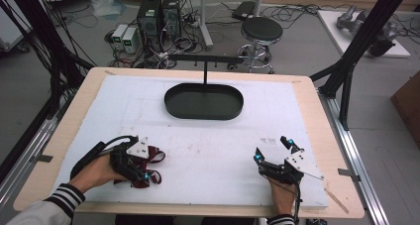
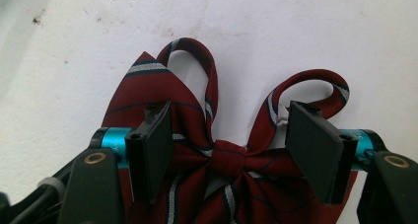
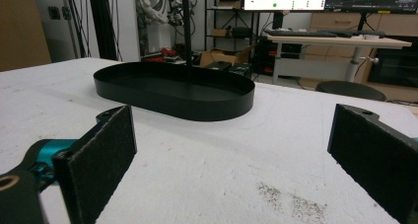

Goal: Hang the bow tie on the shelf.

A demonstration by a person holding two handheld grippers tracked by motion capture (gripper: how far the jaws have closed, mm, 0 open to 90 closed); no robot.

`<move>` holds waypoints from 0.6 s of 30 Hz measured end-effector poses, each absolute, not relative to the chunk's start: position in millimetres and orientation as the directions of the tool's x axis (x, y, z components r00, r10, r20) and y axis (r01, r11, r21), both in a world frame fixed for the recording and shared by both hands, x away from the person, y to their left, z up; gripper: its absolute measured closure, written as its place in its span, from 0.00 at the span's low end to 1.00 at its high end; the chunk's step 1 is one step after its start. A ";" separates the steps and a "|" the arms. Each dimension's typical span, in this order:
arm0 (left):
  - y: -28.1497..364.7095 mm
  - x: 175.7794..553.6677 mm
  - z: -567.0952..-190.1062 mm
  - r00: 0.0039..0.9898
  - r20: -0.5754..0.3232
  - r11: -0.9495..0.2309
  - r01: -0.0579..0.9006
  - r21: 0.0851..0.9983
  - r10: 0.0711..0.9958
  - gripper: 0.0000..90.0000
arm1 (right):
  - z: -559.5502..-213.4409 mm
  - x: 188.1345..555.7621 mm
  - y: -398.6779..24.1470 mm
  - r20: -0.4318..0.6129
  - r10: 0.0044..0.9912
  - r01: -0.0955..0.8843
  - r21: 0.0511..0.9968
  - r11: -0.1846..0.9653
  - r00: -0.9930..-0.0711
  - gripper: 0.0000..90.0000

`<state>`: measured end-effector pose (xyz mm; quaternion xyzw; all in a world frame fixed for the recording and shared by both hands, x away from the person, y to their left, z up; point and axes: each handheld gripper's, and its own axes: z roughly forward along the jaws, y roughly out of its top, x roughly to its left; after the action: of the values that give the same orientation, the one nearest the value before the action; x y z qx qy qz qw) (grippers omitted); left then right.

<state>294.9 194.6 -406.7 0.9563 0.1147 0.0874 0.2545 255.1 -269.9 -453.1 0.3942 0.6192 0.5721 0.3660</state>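
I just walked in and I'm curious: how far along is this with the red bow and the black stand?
Barely begun, it seems. Nothing hangs on the black stand's crossbar, and its tray is empty. In hand: the open left gripper straddles the striped bow tie, not yet closed on it. The right gripper is open and idle. Likely left: gripping, lifting and placing it.

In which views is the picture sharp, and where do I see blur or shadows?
High view: even light, the black tray sharp, soft shadows under the left claw. Left gripper view: the bow tie is crisp, the white surface bright, almost washed out. Right gripper view: the right claw pads close to the lens look soft; the room behind is dimmer.
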 end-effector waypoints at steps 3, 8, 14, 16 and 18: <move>194.0 294.9 -408.4 0.958 0.109 -0.849 0.177 0.497 0.263 0.40 | -453.1 255.0 -269.8 -0.002 0.907 0.069 0.997 0.035 -0.421 0.04; 192.3 296.1 -411.6 0.960 0.098 -0.849 0.181 0.497 0.263 0.40 | -453.1 255.0 -269.7 -0.003 0.907 0.069 0.997 0.035 -0.420 0.04; 189.4 295.1 -410.0 0.962 0.118 -0.856 0.159 0.492 0.246 0.42 | -453.1 255.1 -269.8 -0.002 0.907 0.069 0.997 0.035 -0.421 0.04; 188.9 294.9 -410.0 0.962 0.119 -0.856 0.156 0.493 0.244 0.44 | -453.1 255.1 -269.8 -0.002 0.907 0.069 0.997 0.035 -0.421 0.04; 188.4 295.7 -409.7 0.962 0.113 -0.856 0.162 0.491 0.247 0.46 | -453.1 255.0 -269.7 -0.004 0.908 0.069 0.997 0.036 -0.420 0.04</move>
<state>295.7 188.4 -409.7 0.9594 0.1068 0.0863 0.2464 255.0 -269.7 -453.1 0.3942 0.6191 0.5716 0.3670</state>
